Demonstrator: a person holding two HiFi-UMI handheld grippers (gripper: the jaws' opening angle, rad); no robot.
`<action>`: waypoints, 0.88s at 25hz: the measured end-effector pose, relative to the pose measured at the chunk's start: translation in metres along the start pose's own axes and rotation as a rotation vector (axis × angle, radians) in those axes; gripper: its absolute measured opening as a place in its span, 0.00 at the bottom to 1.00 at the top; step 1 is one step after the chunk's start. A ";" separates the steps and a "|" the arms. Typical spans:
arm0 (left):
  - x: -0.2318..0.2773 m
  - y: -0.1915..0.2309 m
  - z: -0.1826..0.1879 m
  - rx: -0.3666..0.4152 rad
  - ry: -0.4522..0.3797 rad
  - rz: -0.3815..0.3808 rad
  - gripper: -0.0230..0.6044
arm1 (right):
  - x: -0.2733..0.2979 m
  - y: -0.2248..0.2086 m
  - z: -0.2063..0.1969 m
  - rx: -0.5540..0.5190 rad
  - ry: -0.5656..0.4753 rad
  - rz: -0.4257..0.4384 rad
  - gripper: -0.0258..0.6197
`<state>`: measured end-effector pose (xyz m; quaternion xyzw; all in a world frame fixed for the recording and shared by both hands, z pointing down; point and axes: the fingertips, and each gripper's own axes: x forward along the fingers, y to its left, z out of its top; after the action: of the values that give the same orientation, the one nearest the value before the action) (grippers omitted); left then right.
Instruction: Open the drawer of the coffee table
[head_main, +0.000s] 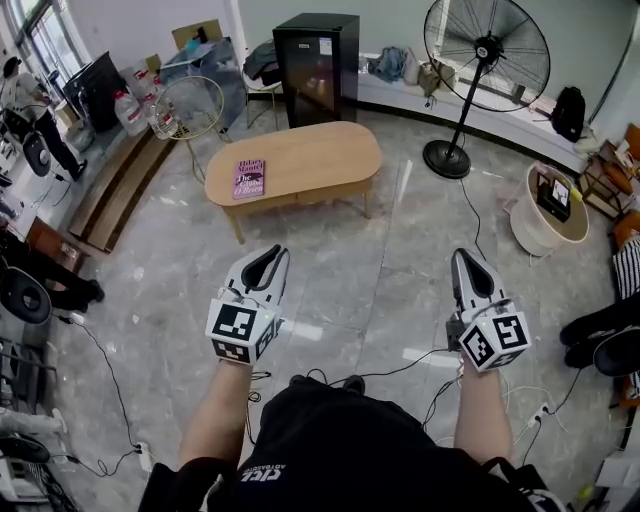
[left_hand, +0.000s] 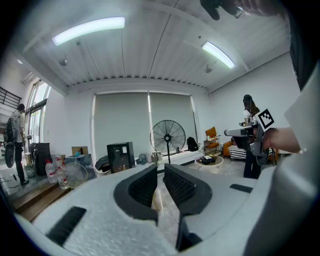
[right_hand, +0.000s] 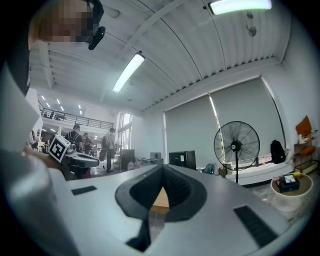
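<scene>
An oval wooden coffee table stands on the grey floor ahead of me, with a purple book on its left end. Its drawer front does not show clearly from here. Both grippers hang in the air well short of the table. My left gripper has a narrow gap between its pads and nothing in it. My right gripper is shut and empty; the tan table top shows just past its tips. The right gripper also shows in the left gripper view.
Behind the table stand a black cabinet and a tall floor fan. A round white side table is at the right, a small wire fan at the left. Cables trail across the floor. A person stands far left.
</scene>
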<state>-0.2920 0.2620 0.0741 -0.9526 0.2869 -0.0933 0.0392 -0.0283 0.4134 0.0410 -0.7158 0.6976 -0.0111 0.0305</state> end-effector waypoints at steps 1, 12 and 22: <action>0.003 -0.005 0.000 -0.001 0.000 0.000 0.14 | -0.003 -0.006 -0.001 -0.005 0.003 -0.003 0.05; 0.022 -0.037 -0.005 -0.007 0.031 -0.043 0.39 | -0.012 -0.021 -0.021 -0.011 0.075 0.011 0.45; 0.037 -0.019 -0.013 -0.043 0.048 -0.026 0.48 | 0.011 -0.026 -0.028 -0.023 0.093 0.006 0.63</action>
<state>-0.2540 0.2569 0.0955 -0.9544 0.2773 -0.1106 0.0107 -0.0033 0.4026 0.0702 -0.7128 0.7004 -0.0363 -0.0102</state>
